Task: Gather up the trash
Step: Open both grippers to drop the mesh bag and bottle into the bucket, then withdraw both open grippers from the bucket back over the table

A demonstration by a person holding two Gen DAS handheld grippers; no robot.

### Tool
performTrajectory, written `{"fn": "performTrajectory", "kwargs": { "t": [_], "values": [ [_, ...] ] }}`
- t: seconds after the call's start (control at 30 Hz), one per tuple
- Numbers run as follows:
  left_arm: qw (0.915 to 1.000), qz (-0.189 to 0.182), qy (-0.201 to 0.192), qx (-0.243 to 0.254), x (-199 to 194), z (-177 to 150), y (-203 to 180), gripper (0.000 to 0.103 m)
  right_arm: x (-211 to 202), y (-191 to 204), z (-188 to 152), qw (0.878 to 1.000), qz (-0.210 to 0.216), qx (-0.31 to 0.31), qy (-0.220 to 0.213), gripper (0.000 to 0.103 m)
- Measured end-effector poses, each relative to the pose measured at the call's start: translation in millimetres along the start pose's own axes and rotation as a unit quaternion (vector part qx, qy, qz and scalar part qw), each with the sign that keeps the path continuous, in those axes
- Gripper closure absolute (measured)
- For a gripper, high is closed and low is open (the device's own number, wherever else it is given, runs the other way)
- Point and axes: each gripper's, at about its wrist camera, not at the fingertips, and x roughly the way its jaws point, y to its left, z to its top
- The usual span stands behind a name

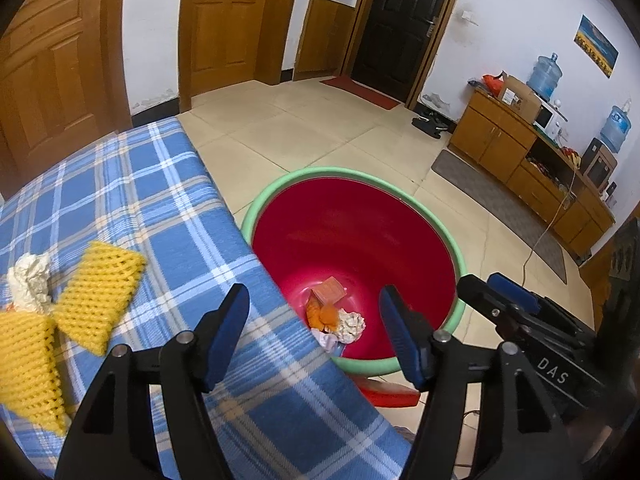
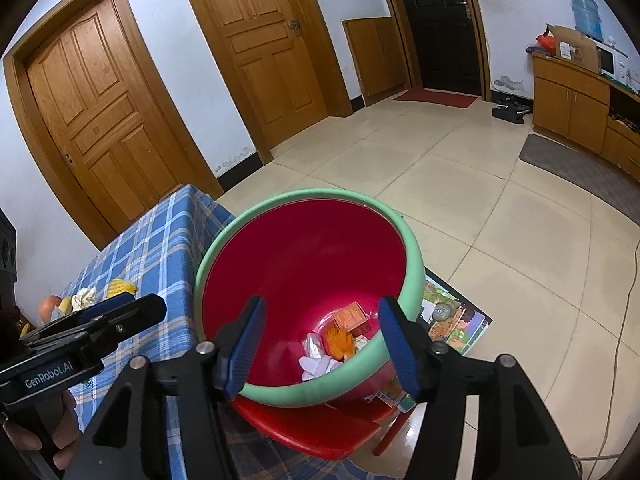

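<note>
A red basin with a green rim point(image 1: 320, 172) stands beside the blue plaid table point(image 1: 140, 200). In it lie an orange box point(image 1: 330, 290), orange peel point(image 1: 322, 316) and a crumpled tissue point(image 1: 352, 324). My left gripper point(image 1: 313, 294) hangs open over the table's edge and the basin, nothing between its fingers. On the cloth to its left lie two yellow foam nets point(image 1: 100, 296) and a crumpled tissue point(image 1: 30, 280). My right gripper point(image 2: 322, 304) is open above the basin rim point(image 2: 304, 194), also holding nothing; the box point(image 2: 352, 316) and white paper point(image 2: 320, 362) show below it.
The basin rests on a red stool point(image 2: 320, 428). A colourful picture board point(image 2: 452, 320) lies on the tiled floor beside it. A wooden cabinet point(image 1: 520, 152) with water bottles lines the right wall, a grey mat point(image 1: 500, 200) and a cable before it. Fruit point(image 2: 50, 306) sits at the table's far end.
</note>
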Motion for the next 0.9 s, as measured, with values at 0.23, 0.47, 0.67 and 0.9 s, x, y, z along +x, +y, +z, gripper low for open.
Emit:
{"fn": "performTrajectory", "kwargs": {
  "t": [0.23, 0.47, 0.67, 0.9],
  "values": [
    [0.9997, 0.015, -0.011, -0.016, -18.0, -9.2, 17.5, 0.036, -11.8, 10.5, -4.8, 1.000, 0.010, 0.002, -0.003, 0.036],
    [0.9985, 0.035, -0.022, -0.035, -37.7, -18.8, 38.2, 0.036, -20.2, 25.2, -9.6, 1.000, 0.023, -0.004, -0.002, 0.034],
    [0.9964, 0.062, -0.030, -0.050, -52.8, -29.0, 61.9, 0.036, -24.5, 40.0, -15.0, 0.999, 0.032, -0.012, 0.001, 0.032],
    [0.9920, 0.092, -0.036, -0.078, -66.5, -37.3, 95.2, 0.036, -24.8, 56.7, -18.6, 0.999, 0.039, -0.021, 0.006, 0.031]
  ]
}}
